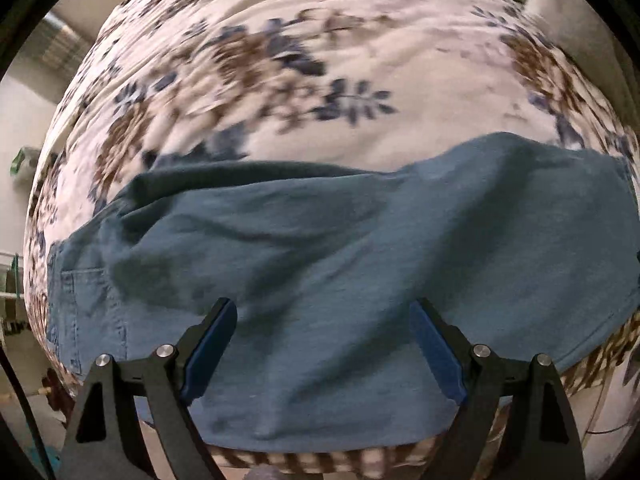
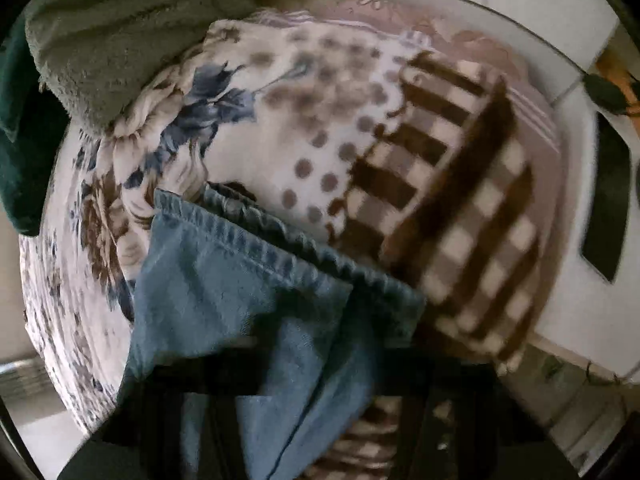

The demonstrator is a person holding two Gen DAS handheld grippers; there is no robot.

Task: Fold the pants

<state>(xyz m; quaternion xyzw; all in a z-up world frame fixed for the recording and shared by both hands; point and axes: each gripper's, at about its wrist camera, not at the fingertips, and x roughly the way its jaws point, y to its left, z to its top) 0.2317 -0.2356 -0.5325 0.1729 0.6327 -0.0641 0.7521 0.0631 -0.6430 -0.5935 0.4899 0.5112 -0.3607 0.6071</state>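
Blue denim pants (image 1: 340, 240) lie crosswise over a floral bedspread (image 1: 280, 60), with a back pocket showing at the left end. My left gripper (image 1: 322, 306) hovers just above them, open, its blue pads (image 1: 208, 348) wide apart with nothing pinched. In the right wrist view a gathered, stitched edge of the pants (image 2: 256, 240) rests on the bedspread (image 2: 176, 128). My right gripper (image 2: 316, 344) is dark and blurred at the bottom. A fold of denim runs down between its fingers and hides the tips, so it looks shut on the cloth.
A brown checked blanket (image 2: 460, 208) lies right of the pants near the bed's edge. A grey-green towel (image 2: 120, 32) is bunched at the top left. Pale floor (image 2: 580, 240) lies beyond the bed's right side. The bed's edge (image 1: 320, 460) shows below the left gripper.
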